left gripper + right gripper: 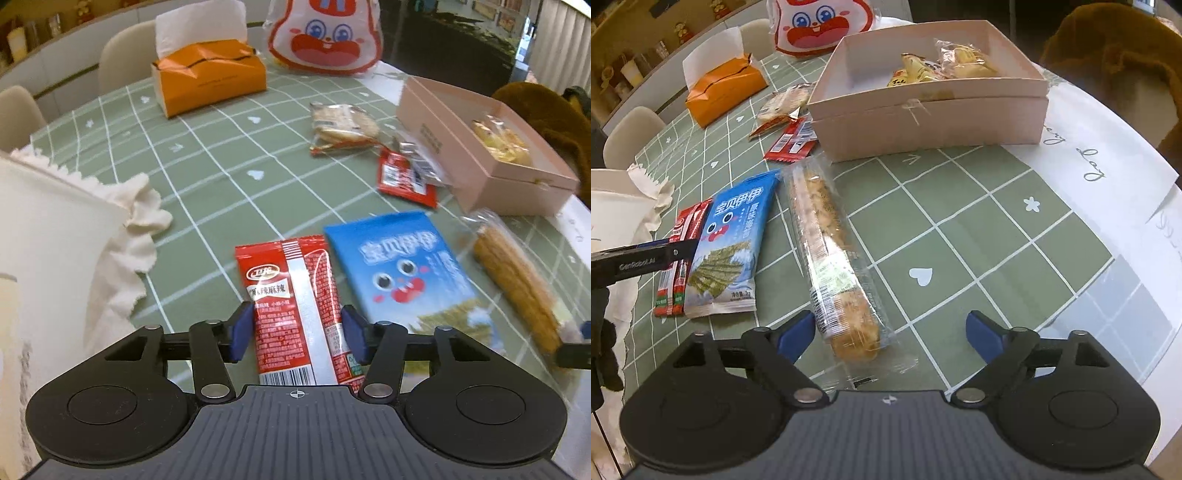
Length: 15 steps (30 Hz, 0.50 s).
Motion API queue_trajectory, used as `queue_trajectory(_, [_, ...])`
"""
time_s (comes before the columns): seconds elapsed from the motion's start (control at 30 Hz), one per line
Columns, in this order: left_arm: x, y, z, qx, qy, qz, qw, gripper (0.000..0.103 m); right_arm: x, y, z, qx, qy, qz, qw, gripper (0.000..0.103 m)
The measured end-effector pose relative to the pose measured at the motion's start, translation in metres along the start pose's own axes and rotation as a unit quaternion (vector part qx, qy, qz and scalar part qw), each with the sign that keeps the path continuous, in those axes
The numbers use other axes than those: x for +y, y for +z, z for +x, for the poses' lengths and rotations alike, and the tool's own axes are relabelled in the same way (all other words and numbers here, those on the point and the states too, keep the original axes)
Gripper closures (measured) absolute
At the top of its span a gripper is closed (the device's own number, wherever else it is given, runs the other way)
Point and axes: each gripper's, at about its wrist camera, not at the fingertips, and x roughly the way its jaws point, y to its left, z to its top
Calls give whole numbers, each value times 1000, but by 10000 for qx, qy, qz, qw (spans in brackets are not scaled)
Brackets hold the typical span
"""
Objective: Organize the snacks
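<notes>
Near the tabletop's front edge, left gripper straddles the red packet, jaws apart; squeeze squarely mid-packet. Right gripper gapes wide.

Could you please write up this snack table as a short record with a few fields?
surface: green checked tablecloth
container: pink box, open, a few yellow-wrapped snacks inside
left claw: open, straddling the red spicy strip packet
right claw: open, around the near end of the long clear-wrapped pastry
other loose snacks: blue seaweed packet beside the red one; small red packet and rice cracker pack near the box
background: orange tissue pack, rabbit bag
</notes>
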Motion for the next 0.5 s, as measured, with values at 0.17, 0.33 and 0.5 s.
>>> queue_trajectory(0.17, [-3,-12,-21,-86,-190,-68,9998,50,2,0,4,89,127,-121,9998,0])
queue_trajectory(0.33, [1,-6,-49,-328,-264,-267,9988,52,2,1,4,158,131,-212,9996,0])
queue_trajectory(0.5, [-23,-2,-65,-317,-766,-229,9963,53,9,2,7,184,-52,-378,9991,0])
